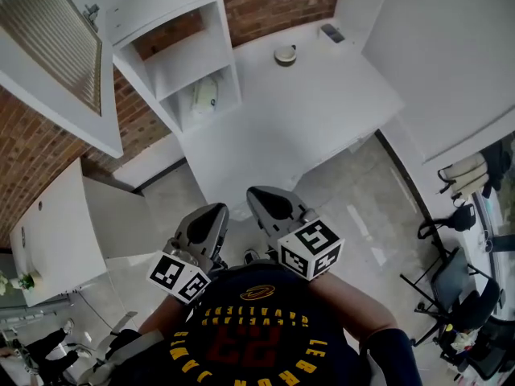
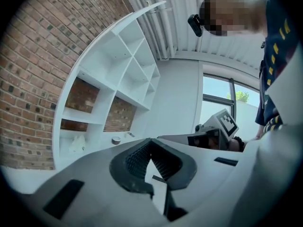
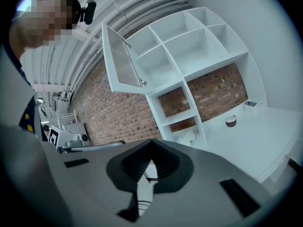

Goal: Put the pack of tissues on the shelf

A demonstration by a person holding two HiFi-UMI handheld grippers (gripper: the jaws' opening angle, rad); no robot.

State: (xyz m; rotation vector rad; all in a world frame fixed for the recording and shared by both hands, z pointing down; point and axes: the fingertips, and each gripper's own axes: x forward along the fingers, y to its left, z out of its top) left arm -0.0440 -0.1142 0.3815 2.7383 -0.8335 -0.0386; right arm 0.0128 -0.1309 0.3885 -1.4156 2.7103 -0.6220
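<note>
The pack of tissues (image 1: 205,95) lies in the lowest compartment of the white shelf unit (image 1: 173,59), which stands at the left end of the white desk (image 1: 322,103). It is pale and rounded, and also shows small in the left gripper view (image 2: 77,144) and the right gripper view (image 3: 189,137). Both grippers are held close to the person's body, well short of the desk. My left gripper (image 1: 211,215) has its jaws shut with nothing between them (image 2: 150,143). My right gripper (image 1: 265,198) is shut and empty too (image 3: 151,143).
On the far desk top sit a small round item (image 1: 285,55) and a small dark item (image 1: 331,33). A slatted cabinet door (image 1: 48,47) hangs open at the upper left. A low white cabinet (image 1: 56,232) stands left; chairs (image 1: 451,284) crowd the right.
</note>
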